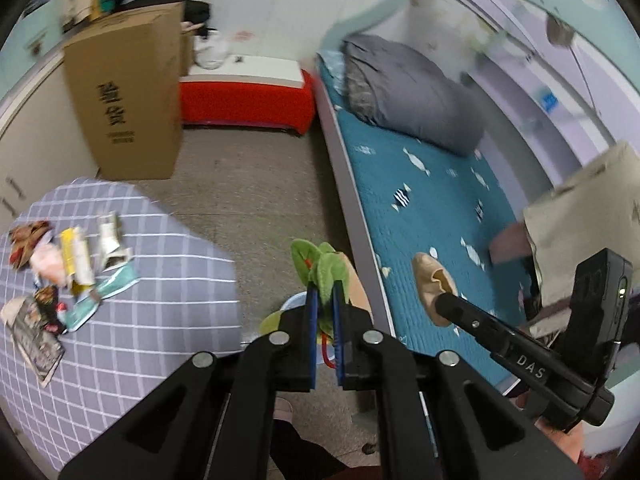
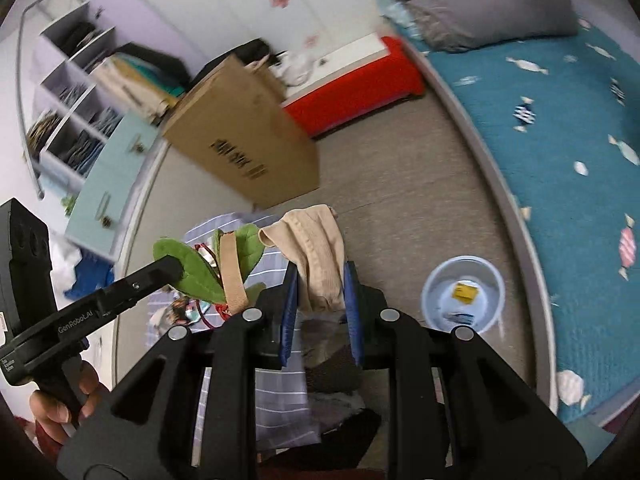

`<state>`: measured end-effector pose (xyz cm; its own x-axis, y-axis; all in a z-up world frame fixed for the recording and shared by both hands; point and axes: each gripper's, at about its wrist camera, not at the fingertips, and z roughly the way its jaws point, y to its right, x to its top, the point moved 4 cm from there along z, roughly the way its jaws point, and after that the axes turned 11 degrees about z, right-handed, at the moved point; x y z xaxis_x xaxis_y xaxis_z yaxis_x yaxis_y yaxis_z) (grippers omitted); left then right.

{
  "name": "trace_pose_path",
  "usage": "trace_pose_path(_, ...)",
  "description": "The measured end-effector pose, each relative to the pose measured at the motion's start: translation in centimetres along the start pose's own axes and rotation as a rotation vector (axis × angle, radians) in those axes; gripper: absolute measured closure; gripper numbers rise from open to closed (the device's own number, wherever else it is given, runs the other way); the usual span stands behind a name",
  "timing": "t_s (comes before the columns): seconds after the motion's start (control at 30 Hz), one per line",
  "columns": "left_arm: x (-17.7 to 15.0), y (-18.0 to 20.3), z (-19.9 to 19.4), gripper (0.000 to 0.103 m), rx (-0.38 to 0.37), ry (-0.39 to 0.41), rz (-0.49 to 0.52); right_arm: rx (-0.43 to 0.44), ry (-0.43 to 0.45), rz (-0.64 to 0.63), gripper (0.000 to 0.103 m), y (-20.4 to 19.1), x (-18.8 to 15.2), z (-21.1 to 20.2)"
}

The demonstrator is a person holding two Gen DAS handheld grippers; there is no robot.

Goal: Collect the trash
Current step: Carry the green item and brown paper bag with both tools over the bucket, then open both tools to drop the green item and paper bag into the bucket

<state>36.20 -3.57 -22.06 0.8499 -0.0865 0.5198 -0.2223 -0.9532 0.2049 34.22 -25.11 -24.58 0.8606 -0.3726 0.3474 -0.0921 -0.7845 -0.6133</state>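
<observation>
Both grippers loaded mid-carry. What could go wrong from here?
1. The beige fabric and green leaf piece look joined by a strap; pulling the grippers apart may yank one free.
2. The bin sits low on the floor; loose fabric may drape over its rim.
3. Wrappers remain on the checked cloth.

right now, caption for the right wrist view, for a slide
Right gripper shut on beige cloth, bin on the floor beside it.
</observation>
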Motion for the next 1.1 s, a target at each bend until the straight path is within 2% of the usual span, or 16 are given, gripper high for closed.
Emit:
trace_pose_path(0.23, 1.4, 4.7, 2.6, 0.096, -0.026, -0.031, 0.074, -0.038, 0.039, 0.055, 0.08, 4.4, 2.0, -1.8)
trace_pose_path(0.37, 2.0, 6.0, 3.4, 0.096, -0.029, -0.047, 0.103, -0.035, 0.055, 0.069, 0.076, 5.6, 2.9, -2.0)
trace_pose_path(0.4, 2.0, 6.2, 3.6, 0.096, -0.028, -0.05, 0.108, -0.034, 0.06, 0.072, 0.071, 5.9, 3.2, -1.9)
trace_pose_path(0.43, 2.1, 6.4, 3.9, 0.096, -0.027, -0.056, 0.115, -0.04, 0.062, 0.075, 0.046, 6.2, 3.3, -1.8)
trace_pose_path(0.47, 2.2, 6.6, 4.1, 0.096, -0.027, -0.063, 0.12, -0.05, 0.07, 0.076, 0.037, 6.3, 3.5, -1.5)
trace_pose_path(0.57, 2.4, 7.1, 4.6, 0.096, -0.026, -0.078, 0.138, -0.056, 0.062, 0.085, 0.037, 6.9, 3.8, -1.1)
trace_pose_path(0.83, 2.7, 9.2, 6.2, 0.096, -0.042, -0.108, 0.192, -0.1, 0.132, 0.02, 0.037, 6.6, 4.1, -3.0)
trace_pose_path(1.1, 3.1, 11.2, 7.5, 0.096, -0.069, -0.127, 0.23, -0.124, 0.176, 0.032, 0.037, 7.7, 4.5, -4.8)
